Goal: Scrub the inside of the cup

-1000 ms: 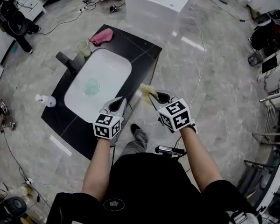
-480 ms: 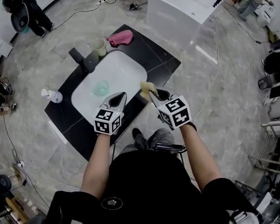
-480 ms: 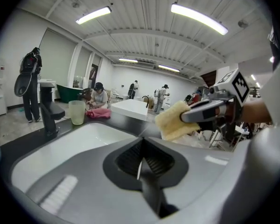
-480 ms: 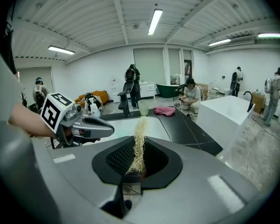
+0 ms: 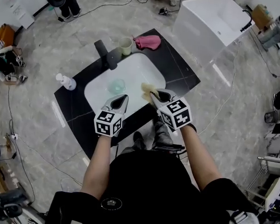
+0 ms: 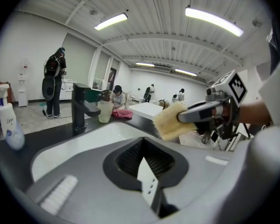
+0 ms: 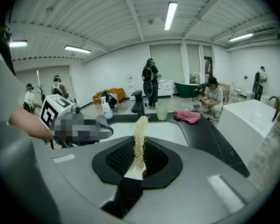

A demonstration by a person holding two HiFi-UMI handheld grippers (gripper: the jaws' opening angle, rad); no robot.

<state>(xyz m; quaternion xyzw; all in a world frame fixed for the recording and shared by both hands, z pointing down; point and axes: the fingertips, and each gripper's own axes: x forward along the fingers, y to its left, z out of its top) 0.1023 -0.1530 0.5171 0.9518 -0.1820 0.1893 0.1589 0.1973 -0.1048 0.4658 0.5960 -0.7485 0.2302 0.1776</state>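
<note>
Cup [image 5: 115, 85] sits in sink [image 5: 136, 68] beyond closed, empty left gripper [image 5: 123, 98]; right gripper [image 5: 152, 95] clamps sponge [image 5: 146, 88].

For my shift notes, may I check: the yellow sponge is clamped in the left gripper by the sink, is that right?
Not quite: the yellow sponge is clamped in the right gripper by the sink, as the right gripper view shows.

A clear, greenish cup [image 5: 115, 85] sat in the white sink [image 5: 139, 68]. The yellow sponge [image 5: 146, 89] was clamped in the right gripper [image 5: 152, 94], over the sink's near edge.
</note>
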